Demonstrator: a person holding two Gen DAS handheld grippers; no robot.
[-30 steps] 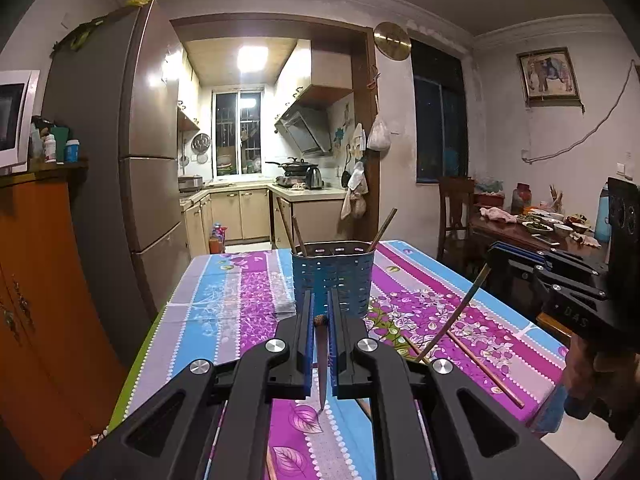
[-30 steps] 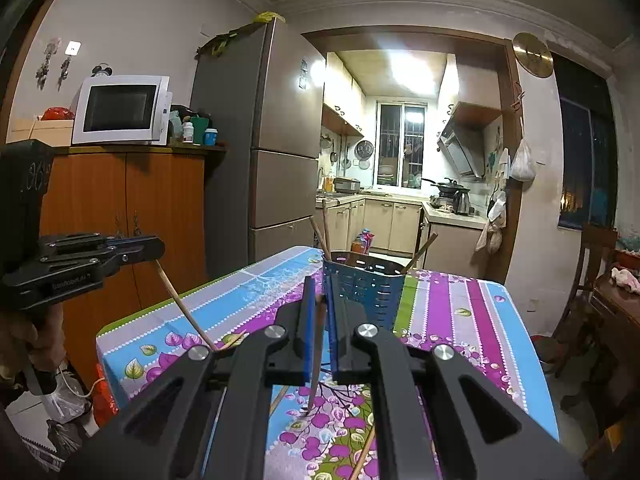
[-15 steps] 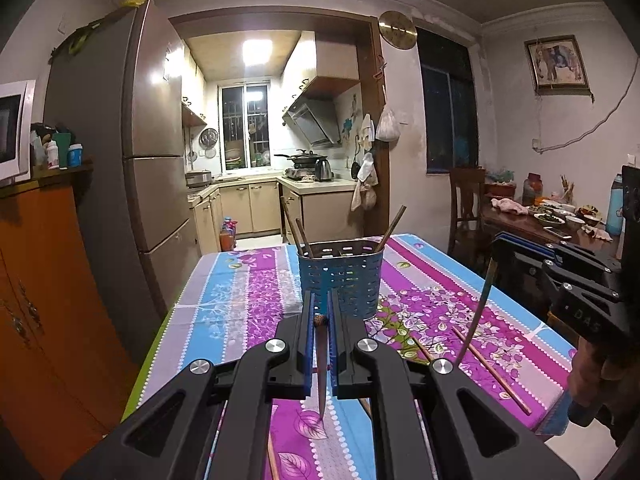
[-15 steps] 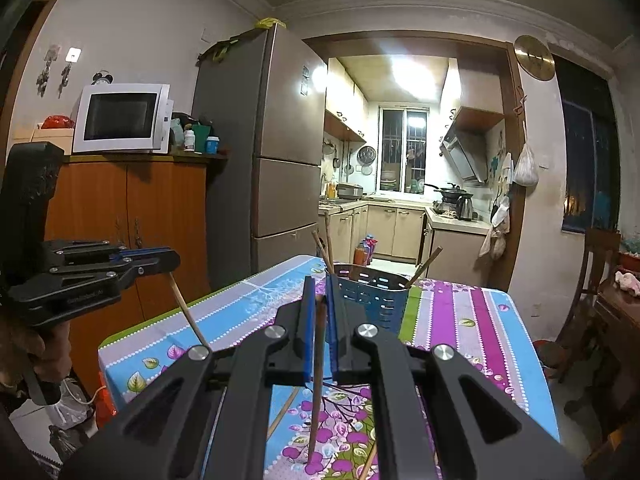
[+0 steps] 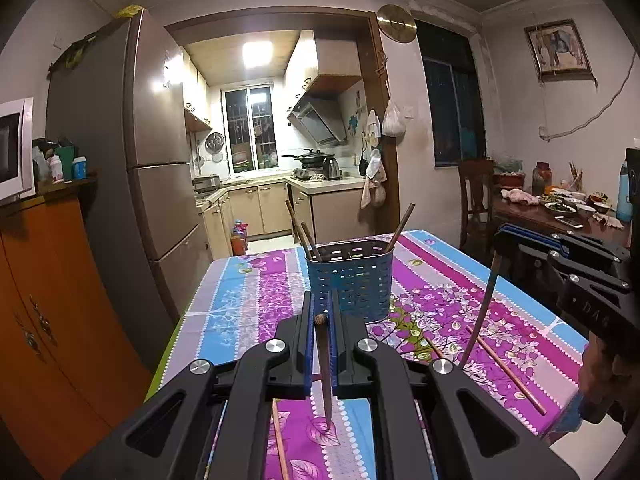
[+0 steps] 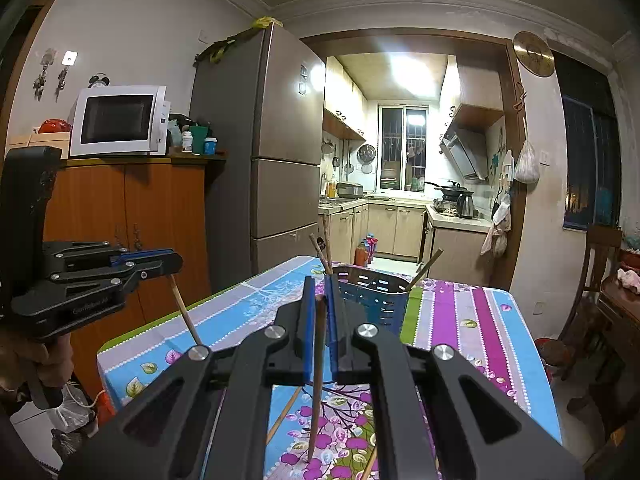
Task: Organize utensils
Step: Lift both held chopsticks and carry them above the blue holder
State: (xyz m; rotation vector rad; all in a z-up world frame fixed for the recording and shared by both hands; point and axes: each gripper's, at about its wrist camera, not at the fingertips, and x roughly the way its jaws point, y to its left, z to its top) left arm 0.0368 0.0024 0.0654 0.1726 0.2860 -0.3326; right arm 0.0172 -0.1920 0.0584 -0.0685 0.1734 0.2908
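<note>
A blue perforated utensil holder point(image 5: 349, 278) stands on the flowered tablecloth with a few chopsticks leaning in it; it also shows in the right wrist view point(image 6: 374, 300). My left gripper point(image 5: 320, 310) is shut on a dark chopstick point(image 5: 325, 372) that hangs point down, just in front of the holder. My right gripper point(image 6: 319, 296) is shut on a brown chopstick point(image 6: 317, 376) hanging down, also near the holder. Each gripper appears in the other's view: the right point(image 5: 500, 240) and the left point(image 6: 172, 258). Loose chopsticks point(image 5: 505, 368) lie on the table.
The table point(image 5: 248, 304) ends at left beside an orange cabinet point(image 5: 44, 300) and a fridge point(image 5: 156, 184). A second table with dishes point(image 5: 560, 204) and a chair point(image 5: 476, 196) stand at right. The kitchen lies behind.
Both grippers have lifted and tilted, so the held chopsticks hang more upright. The holder now appears lower and slightly farther in both views.
</note>
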